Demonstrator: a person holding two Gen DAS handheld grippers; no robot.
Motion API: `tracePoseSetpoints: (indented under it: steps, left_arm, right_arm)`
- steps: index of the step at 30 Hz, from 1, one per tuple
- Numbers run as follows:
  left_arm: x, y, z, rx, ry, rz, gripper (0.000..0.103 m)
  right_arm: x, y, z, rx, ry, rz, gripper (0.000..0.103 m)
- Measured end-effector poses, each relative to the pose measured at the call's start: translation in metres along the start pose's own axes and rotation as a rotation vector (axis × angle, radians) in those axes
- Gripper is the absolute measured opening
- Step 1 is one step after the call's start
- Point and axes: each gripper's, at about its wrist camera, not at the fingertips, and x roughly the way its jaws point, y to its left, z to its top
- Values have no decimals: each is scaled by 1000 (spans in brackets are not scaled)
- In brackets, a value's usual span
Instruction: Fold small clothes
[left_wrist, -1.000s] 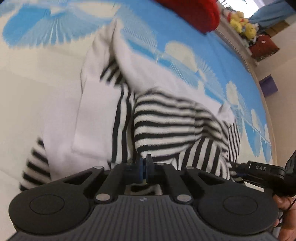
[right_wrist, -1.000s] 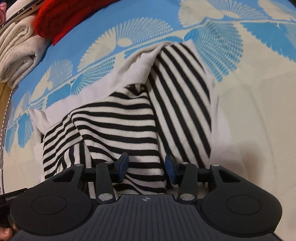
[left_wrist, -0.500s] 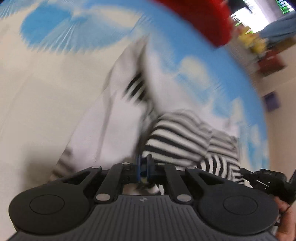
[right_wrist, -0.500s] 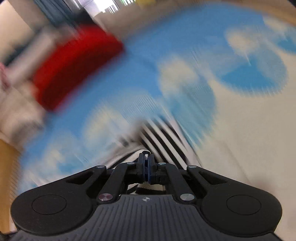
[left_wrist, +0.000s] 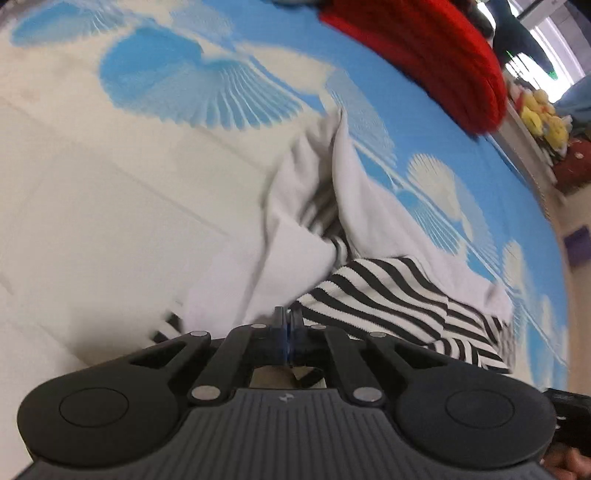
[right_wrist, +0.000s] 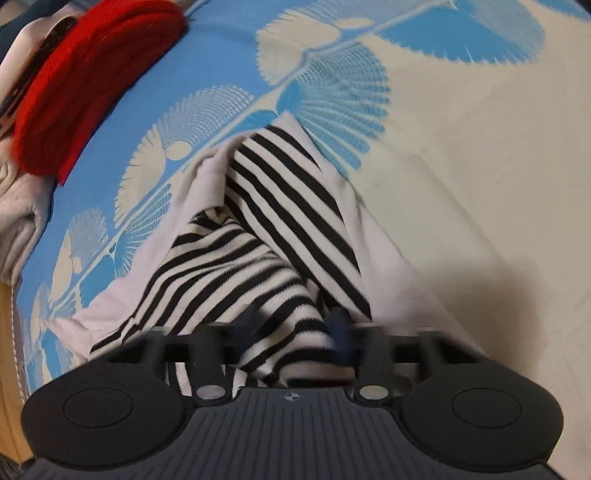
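A small black-and-white striped garment with white panels (left_wrist: 388, 280) lies crumpled on a blue and cream patterned bedspread (left_wrist: 110, 184). My left gripper (left_wrist: 287, 325) is shut at the garment's near edge; whether cloth is pinched is hidden. In the right wrist view the same garment (right_wrist: 280, 221) lies in loose folds. My right gripper (right_wrist: 295, 328) is open, its blurred fingers either side of a striped fold that bulges between them.
A red knitted garment (left_wrist: 424, 48) lies at the far side of the bed; it also shows in the right wrist view (right_wrist: 85, 85). A cream folded cloth (right_wrist: 18, 206) lies at the left. Soft toys (left_wrist: 543, 114) stand off the bed's far right.
My right gripper was shut half a second ago and is now open over the striped fold. My left gripper stays shut and has pulled back, so the garment looks more stretched out.
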Motion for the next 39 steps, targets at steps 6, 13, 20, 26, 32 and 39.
tracePoseSetpoints:
  steps: [6,13,20,26,32,39]
  left_arm:
    - [5,-23,-5,154,15,103,9]
    - [-24,-72,-14,470,-186,-106,10]
    - [31,-37,-11,459,149,-116,7]
    - [12,-31,-31,547,106,-130,21]
    - [-42,-19,-44,509,53,-86,17]
    - [-157,18,-92,495,-46,-99,23]
  right_arm:
    - [8,5,-5,0,16,-13,10]
    - [-29,28,0,-163,-234,-28,39]
    - [20,49,-23,-464,97,56,41]
    - [9,44,-28,-580,-8,16,37]
    - [0,5,-32,-386,45,-46,25]
    - [-151,-16,-84,-414,-255,-3,45]
